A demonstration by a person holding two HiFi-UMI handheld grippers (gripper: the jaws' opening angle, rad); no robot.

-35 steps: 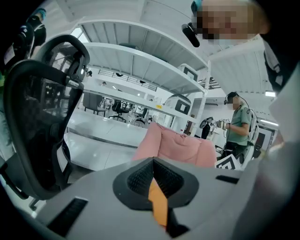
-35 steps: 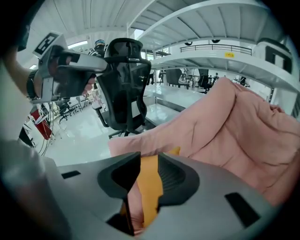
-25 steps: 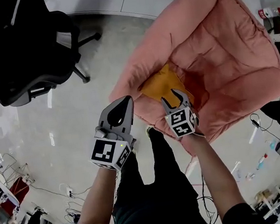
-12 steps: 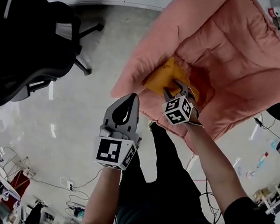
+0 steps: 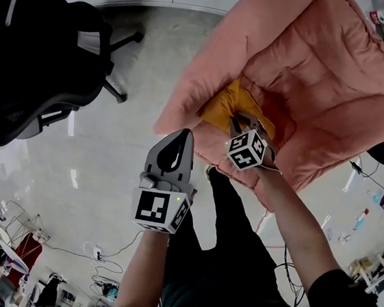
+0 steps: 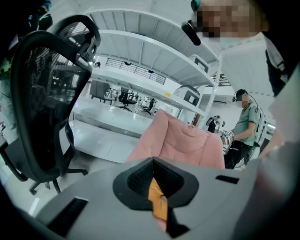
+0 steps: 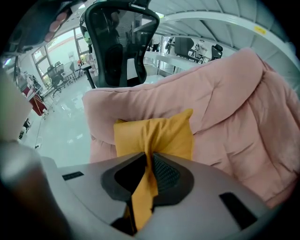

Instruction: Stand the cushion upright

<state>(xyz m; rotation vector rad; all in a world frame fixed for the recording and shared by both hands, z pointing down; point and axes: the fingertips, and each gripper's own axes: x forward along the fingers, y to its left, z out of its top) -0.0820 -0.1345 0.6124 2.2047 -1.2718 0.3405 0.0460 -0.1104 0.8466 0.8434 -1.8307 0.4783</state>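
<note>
A yellow cushion (image 5: 228,105) lies slumped in the seat of a big pink padded lounge chair (image 5: 305,61). My right gripper (image 5: 244,120) points steeply down at the cushion's near edge. Its jaws are closing, and a fold of the yellow cushion (image 7: 154,131) is pinched between the pads of the right gripper (image 7: 150,158). My left gripper (image 5: 182,137) hovers shut and empty just left of the chair's front edge. In the left gripper view, a sliver of yellow shows past the left gripper (image 6: 153,163), with the pink chair (image 6: 185,140) beyond it.
A black mesh office chair (image 5: 37,64) stands on the glossy floor to the left. Cables (image 5: 93,253) trail on the floor near my legs. White shelving (image 6: 154,56) and a standing person (image 6: 246,124) are behind the pink chair.
My right gripper has dropped onto the cushion, and its jaws have gone from wide apart to pinching the yellow fabric. The left gripper has stayed in place.
</note>
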